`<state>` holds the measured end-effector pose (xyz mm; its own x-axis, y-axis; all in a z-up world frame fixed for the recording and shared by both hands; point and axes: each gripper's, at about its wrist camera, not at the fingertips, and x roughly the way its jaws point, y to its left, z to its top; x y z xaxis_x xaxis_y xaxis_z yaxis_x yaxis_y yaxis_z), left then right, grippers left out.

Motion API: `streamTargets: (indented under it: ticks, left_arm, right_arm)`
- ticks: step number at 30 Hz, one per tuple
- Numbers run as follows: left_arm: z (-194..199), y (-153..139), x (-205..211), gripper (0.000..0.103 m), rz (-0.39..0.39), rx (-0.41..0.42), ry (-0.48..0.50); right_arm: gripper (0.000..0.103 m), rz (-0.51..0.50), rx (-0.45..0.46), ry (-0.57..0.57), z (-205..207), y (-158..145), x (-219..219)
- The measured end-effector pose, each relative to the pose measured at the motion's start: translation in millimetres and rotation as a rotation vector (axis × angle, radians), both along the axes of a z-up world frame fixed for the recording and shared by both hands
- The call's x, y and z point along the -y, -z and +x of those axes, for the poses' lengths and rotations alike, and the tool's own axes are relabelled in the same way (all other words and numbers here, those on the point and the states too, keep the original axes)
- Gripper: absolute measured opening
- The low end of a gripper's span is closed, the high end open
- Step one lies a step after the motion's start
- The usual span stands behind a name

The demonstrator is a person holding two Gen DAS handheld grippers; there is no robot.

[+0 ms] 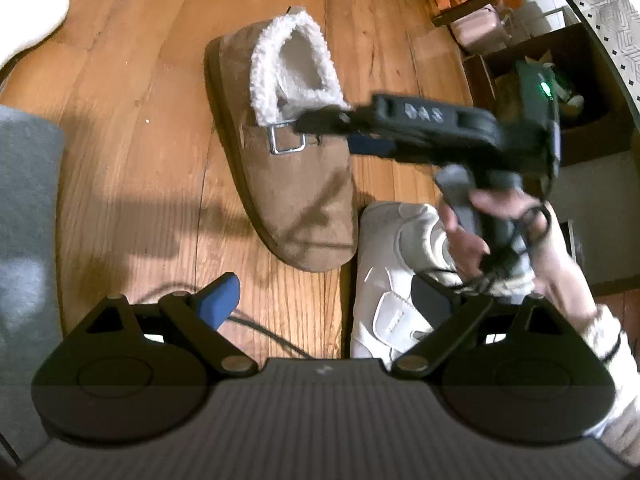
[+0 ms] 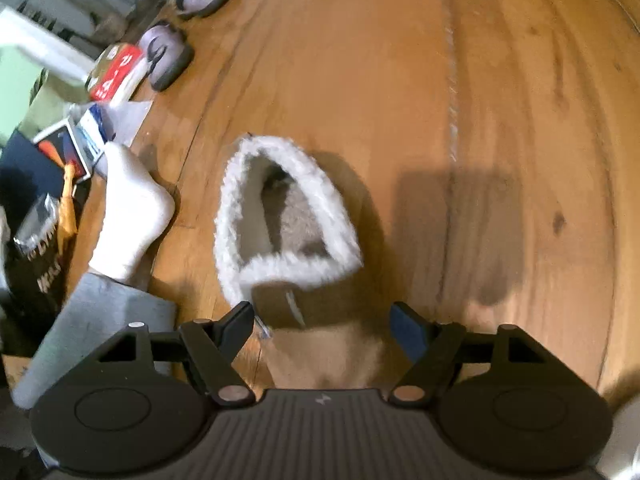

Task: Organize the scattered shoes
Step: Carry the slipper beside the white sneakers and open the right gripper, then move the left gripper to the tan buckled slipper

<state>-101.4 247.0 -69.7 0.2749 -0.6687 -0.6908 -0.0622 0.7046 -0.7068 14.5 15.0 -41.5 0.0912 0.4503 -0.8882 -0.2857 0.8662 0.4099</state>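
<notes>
Two purple slippers (image 2: 184, 28) show only in the right view; the left adds a white sneaker (image 1: 396, 280) beside the fleece-lined suede slipper (image 1: 288, 184). Both grippers (image 1: 332, 300) (image 2: 324, 324) gape empty.

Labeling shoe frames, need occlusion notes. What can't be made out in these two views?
- Brown slipper, right wrist view: toe hidden under the right gripper; motion blur smears the fleece.
- White sneaker, left wrist view: heel end covered by the hand and left gripper; whole outline unclear.
- Right gripper's fingertips, left wrist view: blurred, contact with the slipper's buckle unclear.
- Two purple slippers, right wrist view: far, blurred.
</notes>
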Motion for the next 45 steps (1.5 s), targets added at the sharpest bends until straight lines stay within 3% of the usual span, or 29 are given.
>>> streamTargets:
  ticks: [4,6,10,13,21,25,28,32,35,40,41,43,44,45]
  left_arm:
    - [-2,5,-1,0.093,0.014,-0.013,0.005]
    - [-2,7,-2,0.093,0.018,-0.02,0.005]
    - [-4,7,-7,0.093,0.012,-0.017,-0.007]
    - [-6,6,-11,0.093,-0.008,-0.011,-0.009]
    - [-26,-9,-30,0.093,-0.041,0.012,-0.007]
    - [-26,-10,-35,0.098,-0.045,0.024,-0.017]
    - [-25,-4,-32,0.098,-0.073,-0.007,-0.013]
    - [-24,-10,-13,0.098,-0.021,-0.029,0.011]
    - [-22,-30,6,0.098,0.035,0.009,0.033]
    - [-22,-47,43,0.098,0.139,0.043,0.032]
    - [-21,-46,51,0.098,0.146,0.033,0.019]
    - [-17,-43,65,0.098,0.147,0.023,0.01]
    - [-15,-44,73,0.098,0.153,0.031,0.015]
    - [-13,-46,82,0.098,0.161,0.042,0.019]
  right_arm:
    - [0.094,-0.065,-0.016,-0.086,11,29,-29]
    - [0.089,-0.124,-0.022,-0.11,14,43,-41]
    - [0.072,-0.142,-0.074,-0.003,11,39,-38]
    - [0.068,-0.121,-0.172,0.104,7,40,-30]
    - [0.068,-0.054,-0.4,0.209,-21,43,-32]
    - [0.087,0.059,-0.475,0.255,-30,44,-34]
    - [0.089,0.077,-0.424,0.268,-29,34,-28]
    - [0.09,0.113,-0.423,0.322,-33,18,-5]
    - [0.09,0.129,-0.388,0.363,-38,-1,24]
    - [0.089,0.089,-0.121,0.409,-71,-52,75]
    - [0.086,0.096,-0.084,0.421,-78,-60,87]
    - [0.065,0.126,0.035,0.464,-102,-81,115]
    - [0.06,0.137,0.116,0.492,-117,-93,130]
    - [0.047,0.14,0.181,0.516,-129,-102,141]
